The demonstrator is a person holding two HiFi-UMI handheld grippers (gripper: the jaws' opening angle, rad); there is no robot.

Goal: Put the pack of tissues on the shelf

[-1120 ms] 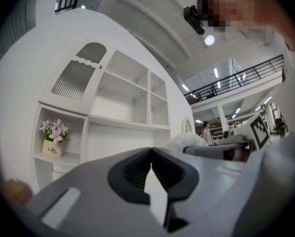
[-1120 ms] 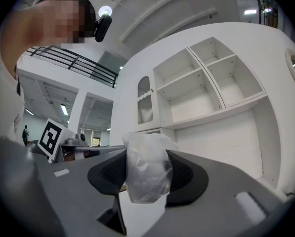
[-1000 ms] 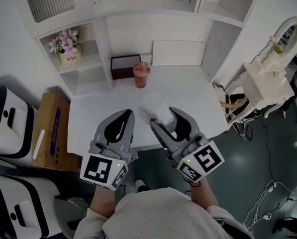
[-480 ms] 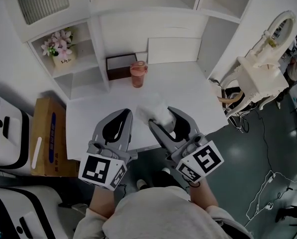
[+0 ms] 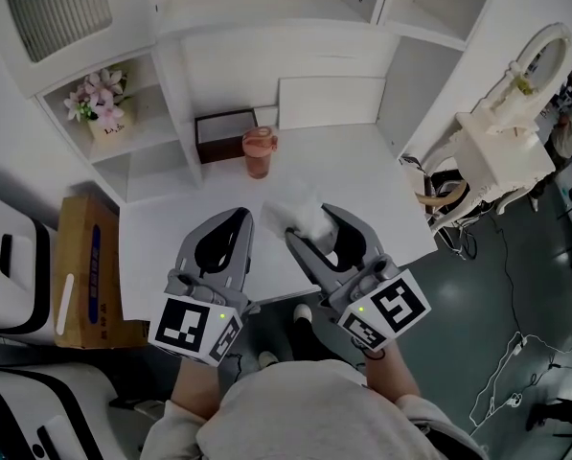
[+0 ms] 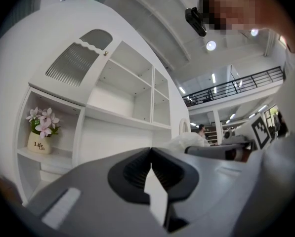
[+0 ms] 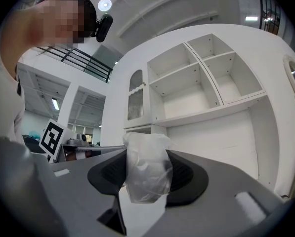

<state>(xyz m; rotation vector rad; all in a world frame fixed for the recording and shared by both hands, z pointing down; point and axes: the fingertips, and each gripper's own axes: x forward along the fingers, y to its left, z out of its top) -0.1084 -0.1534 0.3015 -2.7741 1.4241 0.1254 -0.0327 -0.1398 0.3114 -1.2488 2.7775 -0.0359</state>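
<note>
Plainly, the pack of tissues [image 7: 146, 174] sits pinched between the jaws of the right hand-held gripper [image 5: 309, 226]. It is held in the air on the person's side of the pink cup [image 5: 257, 151], over the front part of the white desk [image 5: 362, 180]. The jaws stand partly apart, closed on the pack's middle, and the clear wrapper bulges and wrinkles above and below the pads. The left hand-held gripper [image 6: 150, 151] has its jaws together with nothing between them. It hangs beside the right one, also nearer the person than the cup and a little to the cup's left.

The pack looks light and soft: thin plastic film over loose paper, so it should squash rather than resist, and the film is likely slippery. A hold across the middle, as now, seems right. A pinch on a loose end of the wrapper alone could let the pack slide or swing. The shelf [image 7: 184, 90] rises behind the cup, so the pack has yet to pass the cup to reach a compartment.
</note>
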